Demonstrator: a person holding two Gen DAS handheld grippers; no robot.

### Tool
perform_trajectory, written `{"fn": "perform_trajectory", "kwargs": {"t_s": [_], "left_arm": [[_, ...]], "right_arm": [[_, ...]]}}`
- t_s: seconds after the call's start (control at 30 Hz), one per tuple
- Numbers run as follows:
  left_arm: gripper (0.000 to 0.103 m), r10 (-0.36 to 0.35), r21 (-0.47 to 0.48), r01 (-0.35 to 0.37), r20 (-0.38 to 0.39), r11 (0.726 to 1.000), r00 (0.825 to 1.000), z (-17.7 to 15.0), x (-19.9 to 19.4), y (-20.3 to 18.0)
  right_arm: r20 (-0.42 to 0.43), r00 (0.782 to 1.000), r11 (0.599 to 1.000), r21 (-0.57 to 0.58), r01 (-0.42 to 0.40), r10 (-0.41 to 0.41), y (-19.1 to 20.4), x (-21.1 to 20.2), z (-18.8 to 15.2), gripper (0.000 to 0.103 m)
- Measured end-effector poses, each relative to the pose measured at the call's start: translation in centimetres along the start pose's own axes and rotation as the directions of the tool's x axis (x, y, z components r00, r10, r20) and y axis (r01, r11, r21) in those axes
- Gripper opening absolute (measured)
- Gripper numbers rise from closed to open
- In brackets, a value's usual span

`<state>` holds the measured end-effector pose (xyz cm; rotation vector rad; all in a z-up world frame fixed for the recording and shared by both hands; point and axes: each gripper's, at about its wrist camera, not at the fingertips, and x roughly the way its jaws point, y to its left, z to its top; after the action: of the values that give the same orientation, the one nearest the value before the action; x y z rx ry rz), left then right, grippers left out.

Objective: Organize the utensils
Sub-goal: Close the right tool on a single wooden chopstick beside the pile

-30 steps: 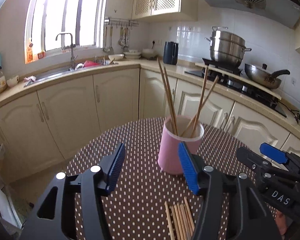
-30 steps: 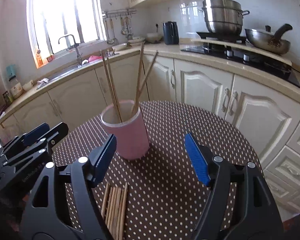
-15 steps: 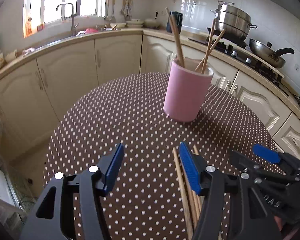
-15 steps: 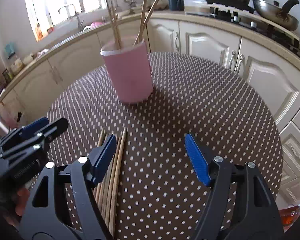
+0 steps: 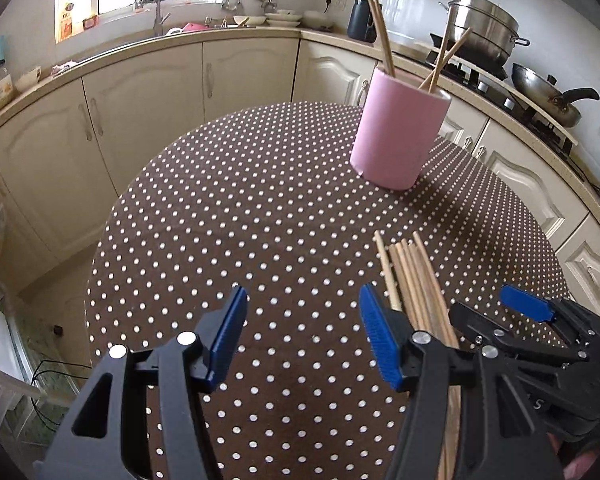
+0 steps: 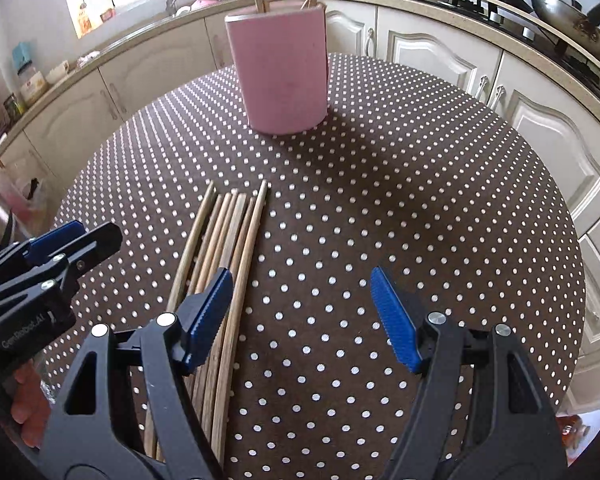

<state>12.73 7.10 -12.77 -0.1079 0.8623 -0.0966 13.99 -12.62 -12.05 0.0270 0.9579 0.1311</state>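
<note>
A pink holder (image 5: 396,136) (image 6: 280,76) stands on the round dotted table (image 5: 228,216) (image 6: 420,184) with several chopsticks upright in it. A bundle of several loose wooden chopsticks (image 5: 416,276) (image 6: 228,240) lies flat between the two grippers. My left gripper (image 5: 302,336) hovers open over bare cloth, its right finger just left of the bundle. My right gripper (image 6: 302,312) is open too; its left finger hangs above the bundle. Nothing sits between either pair of fingers. Each gripper shows at the edge of the other's view.
Cream cabinets and a curved counter ring the table. A sink with tap (image 5: 152,4) lies under the window. A steel pot (image 5: 480,28) and a wok (image 5: 548,92) sit on the stove at right. The table edge drops to the floor on the left (image 5: 96,264).
Both grippers have come down and tilted toward the tabletop. The loose chopsticks now lie further up in both views, beside the fingers. The jaws stand about as wide as before.
</note>
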Motion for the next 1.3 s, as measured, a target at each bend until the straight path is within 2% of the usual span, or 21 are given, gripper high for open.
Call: {"fn": "perform_trajectory", "kwargs": {"t_s": [0.4, 0.47, 0.6, 0.63, 0.67, 0.7, 0.73, 0.8, 0.87, 1.13, 1.3], "left_arm": [[0.060, -0.027, -0.005, 0.027, -0.020, 1.000, 0.999, -0.5, 0.7, 0.2], [0.060, -0.030, 0.000, 0.030, -0.021, 1.000, 0.999, -0.5, 0.8, 0.0], [0.060, -0.033, 0.003, 0.033, -0.021, 0.999, 0.999, -0.4, 0.8, -0.3], [0.060, -0.035, 0.003, 0.035, -0.021, 0.999, 0.999, -0.4, 0.8, -0.4], [0.060, -0.036, 0.004, 0.036, -0.021, 0.999, 0.999, -0.4, 0.9, -0.5], [0.060, -0.036, 0.004, 0.037, -0.023, 0.999, 0.999, -0.4, 0.9, -0.5], [0.060, -0.038, 0.005, 0.038, -0.026, 0.999, 0.999, -0.4, 1.0, -0.6], [0.060, -0.038, 0.008, 0.038, -0.031, 0.999, 0.999, -0.4, 1.1, -0.8], [0.060, -0.040, 0.014, 0.041, -0.034, 0.999, 0.999, -0.4, 1.1, -1.2], [0.060, -0.068, 0.064, 0.071, -0.043, 0.995, 0.997, -0.6, 1.1, -3.1], [0.060, -0.057, 0.086, 0.063, -0.069, 0.994, 0.996, -0.5, 1.9, -4.2]], "right_arm": [[-0.008, 0.999, 0.999, -0.009, 0.042, -0.042, 0.8, 0.4, 0.1, 0.075], [-0.017, 1.000, 1.000, 0.001, 0.024, -0.024, 0.6, 0.6, 0.1, 0.077], [0.002, 0.996, 0.995, -0.054, 0.086, -0.086, 1.7, 0.7, -0.1, 0.076], [0.005, 0.998, 0.996, -0.058, 0.065, -0.064, 1.8, 0.6, -0.1, 0.074], [0.008, 1.000, 0.998, -0.063, 0.030, -0.029, 1.8, 0.5, -0.2, 0.060], [0.018, 0.999, 0.997, -0.073, 0.028, -0.027, 1.9, 0.4, -0.2, 0.042], [0.028, 0.999, 0.996, -0.080, 0.033, -0.030, 2.0, 0.3, -0.2, 0.034], [0.042, 0.998, 0.998, -0.058, 0.039, -0.036, 1.9, 0.2, -0.1, 0.019], [0.043, 0.998, 0.998, -0.024, 0.051, -0.050, 1.4, 0.1, -0.1, 0.009], [0.052, 0.998, 0.997, 0.064, -0.050, 0.046, -0.8, 0.0, -0.1, 0.007], [0.055, 0.995, 0.992, 0.084, -0.092, 0.087, -1.3, 0.3, 0.0, 0.007]]}}
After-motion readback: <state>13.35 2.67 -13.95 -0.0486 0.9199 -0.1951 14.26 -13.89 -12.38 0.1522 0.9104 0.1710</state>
